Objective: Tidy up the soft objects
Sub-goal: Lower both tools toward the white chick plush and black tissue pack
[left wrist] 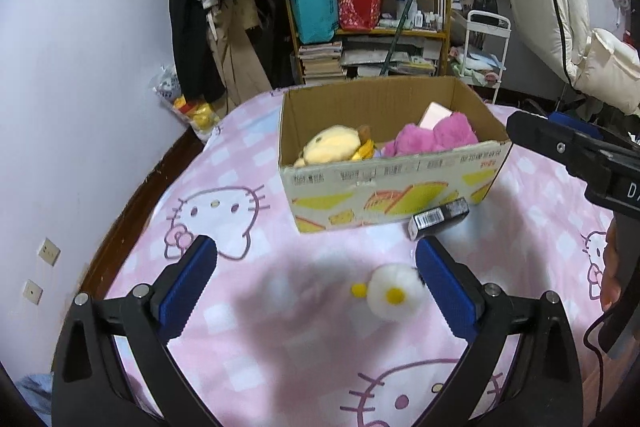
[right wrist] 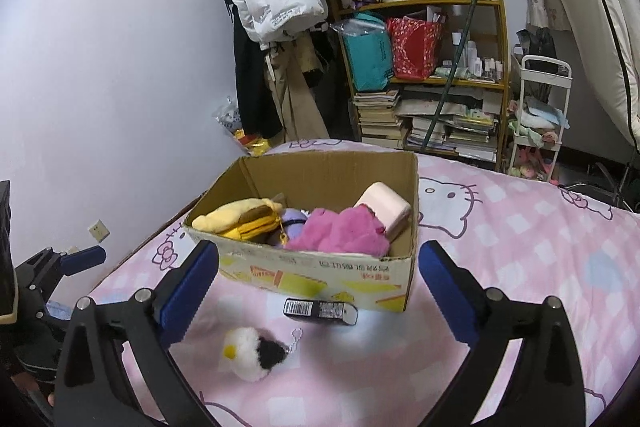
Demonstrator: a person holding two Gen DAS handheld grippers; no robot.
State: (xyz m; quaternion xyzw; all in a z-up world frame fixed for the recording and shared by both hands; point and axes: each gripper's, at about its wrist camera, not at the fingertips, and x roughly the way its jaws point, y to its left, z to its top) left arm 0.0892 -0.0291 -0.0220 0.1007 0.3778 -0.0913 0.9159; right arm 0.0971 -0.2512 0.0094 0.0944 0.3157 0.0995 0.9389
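1. The white pompom chick keychain (left wrist: 394, 290) lies on the pink bedsheet (left wrist: 280, 327), touching the left gripper (left wrist: 316, 287)'s spread right finger.
2. The right gripper (right wrist: 318, 291) gapes, empty, the chick between its fingers, before the cardboard box (right wrist: 320, 269).

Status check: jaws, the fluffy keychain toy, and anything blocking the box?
Left gripper open, empty, over the bed. Right gripper open, empty. Fluffy white toy loose on the sheet, short of the cardboard box. Black barcode carton lies between them.
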